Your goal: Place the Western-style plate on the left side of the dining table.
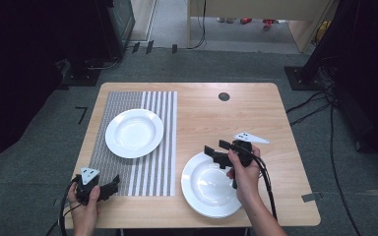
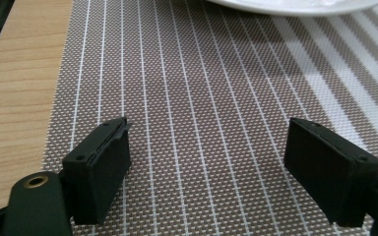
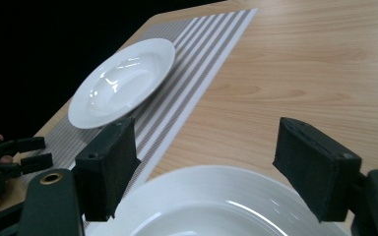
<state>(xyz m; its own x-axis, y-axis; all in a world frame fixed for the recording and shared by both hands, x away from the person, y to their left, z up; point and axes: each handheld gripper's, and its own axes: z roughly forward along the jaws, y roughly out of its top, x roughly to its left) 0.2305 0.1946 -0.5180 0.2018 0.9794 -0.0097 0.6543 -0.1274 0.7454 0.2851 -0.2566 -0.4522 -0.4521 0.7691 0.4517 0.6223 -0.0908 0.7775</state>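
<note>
Wooden table [image 1: 256,105], pale grain, standing on grey carpet with dark equipment and cables around it. On its left half lies a striped woven placemat [image 1: 150,162]. One white plate [image 1: 134,132] sits on the mat's far portion. A second white plate [image 1: 210,184] rests on bare wood just right of the mat, near the person's edge of the table.

Right gripper [image 1: 215,149]: held above the far rim of the near plate, jaws wide apart, holding nothing. In the right gripper view the plate's rim [image 3: 216,196] lies directly below and between the two jaws, curving across the line of approach, with the gripper pointing away from the person and to the left, toward the mat and the other plate [image 3: 123,81]. The rim section is thus crosswise to the jaw gap, not yet inside it; whether a jaw touches the rim cannot be told.

Left gripper [image 1: 114,183]: low at the near left corner of the mat, jaws likewise wide open and empty. Its view shows mat weave [image 2: 197,98] between the jaws and the edge of the far plate [image 2: 295,6] well ahead.

Judgement: the right hand is by far the nearer to the near plate; a grasp calls for dropping and tilting the jaws so one passes under the rim and one over it
</note>
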